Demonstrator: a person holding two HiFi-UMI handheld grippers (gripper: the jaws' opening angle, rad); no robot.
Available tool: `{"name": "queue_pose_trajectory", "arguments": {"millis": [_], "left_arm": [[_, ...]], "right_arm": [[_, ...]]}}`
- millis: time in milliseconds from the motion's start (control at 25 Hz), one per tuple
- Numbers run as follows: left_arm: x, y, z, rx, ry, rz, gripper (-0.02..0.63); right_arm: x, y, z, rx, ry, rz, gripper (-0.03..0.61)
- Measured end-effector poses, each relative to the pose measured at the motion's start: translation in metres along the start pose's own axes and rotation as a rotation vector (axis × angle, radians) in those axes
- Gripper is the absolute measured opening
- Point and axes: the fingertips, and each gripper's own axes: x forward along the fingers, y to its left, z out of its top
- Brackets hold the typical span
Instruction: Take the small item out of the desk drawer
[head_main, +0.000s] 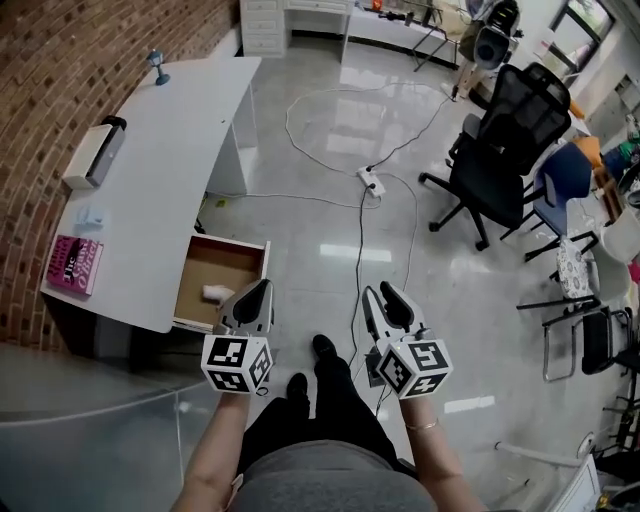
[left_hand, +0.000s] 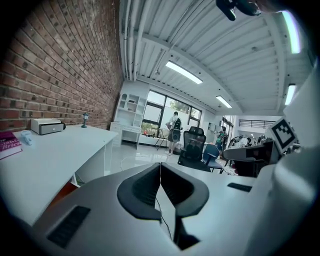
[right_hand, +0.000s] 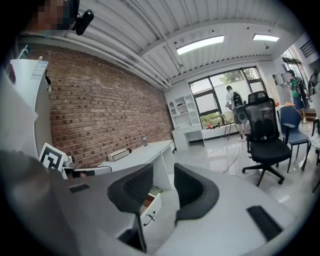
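The drawer (head_main: 218, 268) stands open at centre left of the head view, the small white item (head_main: 214, 293) untouched inside. I hold the left gripper (head_main: 257, 292) just beside it, jaws together and empty. The right gripper (head_main: 384, 294) is partly open, holding nothing. The reach, grasp and lift remain.

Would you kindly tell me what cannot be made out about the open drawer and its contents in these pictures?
- Small white item: head view, too small to identify; neither gripper view shows it.
- Rear of the drawer: head view, hidden under the desk top.
- Drawer's front corner: head view, covered by the left gripper.
- Pink book, cover print: head view, too small to read.
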Motion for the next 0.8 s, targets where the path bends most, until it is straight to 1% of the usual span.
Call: {"name": "queue_pose_trajectory", "arguments": {"millis": [160,360,520,800], "left_arm": [[0.008,0.023,0.005,-0.029,-0.014,0.079,0.023],[-0.002,0.068,0.011,-0.085,-0.042,0.271,0.023],[-0.017,0.091,0.011,-0.12,-0.063,0.416,0.023],[-0.061,0.122,0.003,-0.184,-0.088,0.649,0.022]], "right_arm": [[0.038,0.001,0.007,-0.013,0.023,0.068,0.129],[0.104,0.028,0.014,-0.062,0.094,0.259,0.13],[0.14,0.049,0.014,-0.095,0.148,0.397,0.13],[0.184,0.104,-0.009,-0.155,0.27,0.625,0.129]]}}
